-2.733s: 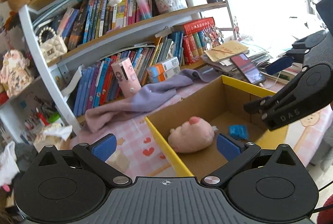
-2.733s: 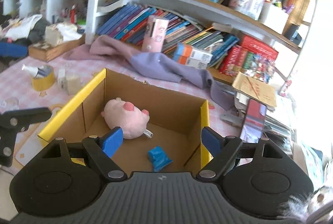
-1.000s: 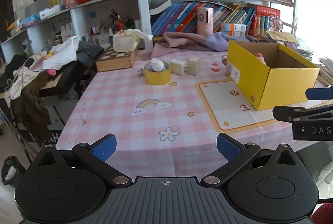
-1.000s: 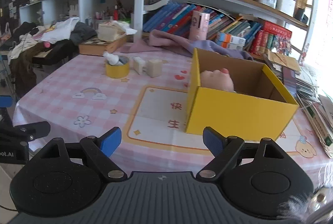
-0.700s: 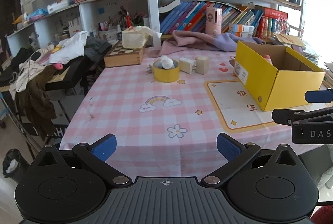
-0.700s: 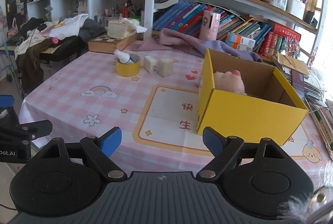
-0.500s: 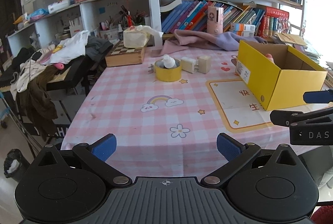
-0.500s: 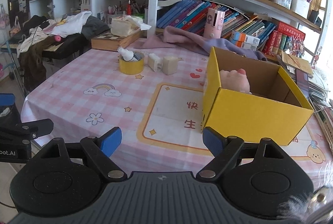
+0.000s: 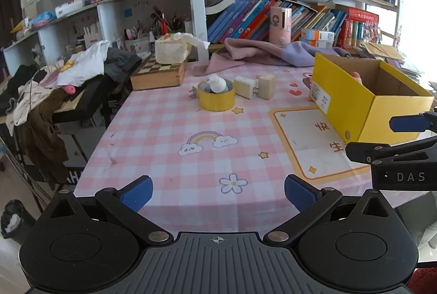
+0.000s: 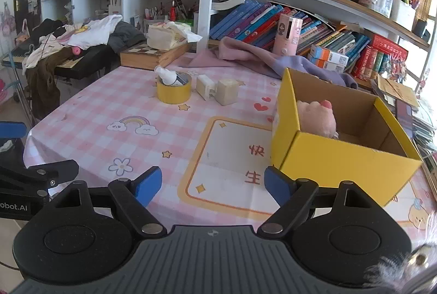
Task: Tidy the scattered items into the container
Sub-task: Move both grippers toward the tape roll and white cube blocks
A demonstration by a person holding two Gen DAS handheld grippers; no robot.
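Note:
A yellow cardboard box (image 9: 355,113) (image 10: 341,157) stands on the right of the pink checked table and holds a pink plush toy (image 10: 316,118). A yellow tape roll (image 9: 216,98) (image 10: 173,92) with a small white bottle (image 9: 217,83) (image 10: 167,74) lying in it sits at the far middle. Beside it are a white charger (image 9: 245,86) (image 10: 206,87) and a beige block (image 9: 266,86) (image 10: 226,94). My left gripper (image 9: 217,191) is open and empty at the table's near edge. My right gripper (image 10: 213,184) is open and empty, just left of the box's near corner.
A wooden chessboard box (image 9: 158,74) with a tissue pack (image 9: 172,51) sits at the far left corner. A purple cloth (image 9: 273,53) and a pink device (image 9: 280,25) lie by the bookshelf. A clothes-covered stand (image 9: 68,81) is left of the table. The right gripper's fingers (image 9: 390,152) show in the left wrist view.
Both grippers pulled back from above the box to the table's near edge and stay open. The box and the scattered items have not moved.

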